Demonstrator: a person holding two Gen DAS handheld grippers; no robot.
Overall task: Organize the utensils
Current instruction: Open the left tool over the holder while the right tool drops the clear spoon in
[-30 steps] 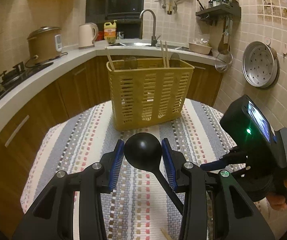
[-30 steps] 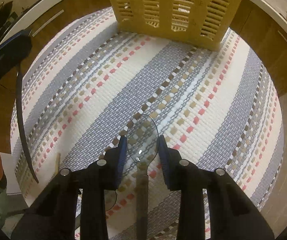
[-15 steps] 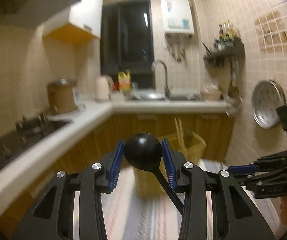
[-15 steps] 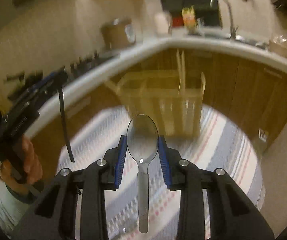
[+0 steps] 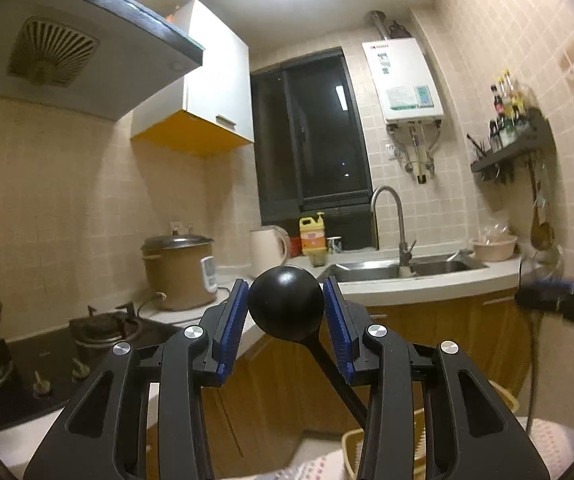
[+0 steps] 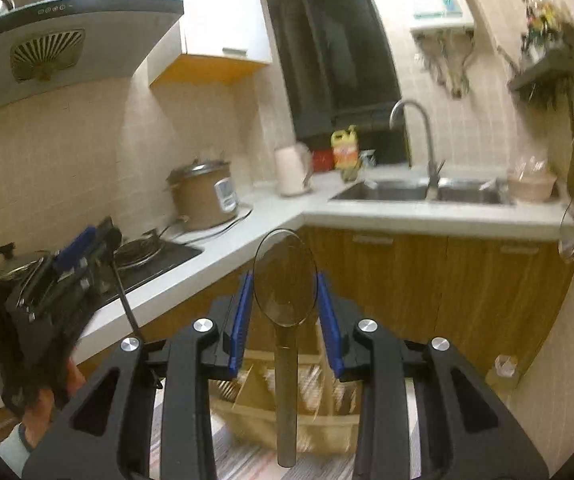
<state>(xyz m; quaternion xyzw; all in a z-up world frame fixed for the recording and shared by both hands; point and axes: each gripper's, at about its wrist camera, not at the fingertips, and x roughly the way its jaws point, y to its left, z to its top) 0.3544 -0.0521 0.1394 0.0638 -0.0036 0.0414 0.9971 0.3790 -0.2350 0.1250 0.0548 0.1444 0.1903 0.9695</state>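
Note:
My left gripper is shut on the round bowl of a black spoon, whose handle slants down to the right. My right gripper is shut on the bowl of a clear plastic spoon, and its handle hangs straight down. Both are raised above the yellow slatted utensil basket, which is blurred and low in the right wrist view; only its rim shows in the left wrist view. In the right wrist view the left gripper appears at the left, held by a hand.
A striped cloth lies under the basket. Behind runs an L-shaped counter with a sink, rice cooker, kettle and stove. A range hood and a wall cabinet hang above.
Both grippers have risen and tilted up from the table toward the room. The basket and cloth have dropped to the bottom of both views. Each spoon stays gripped.

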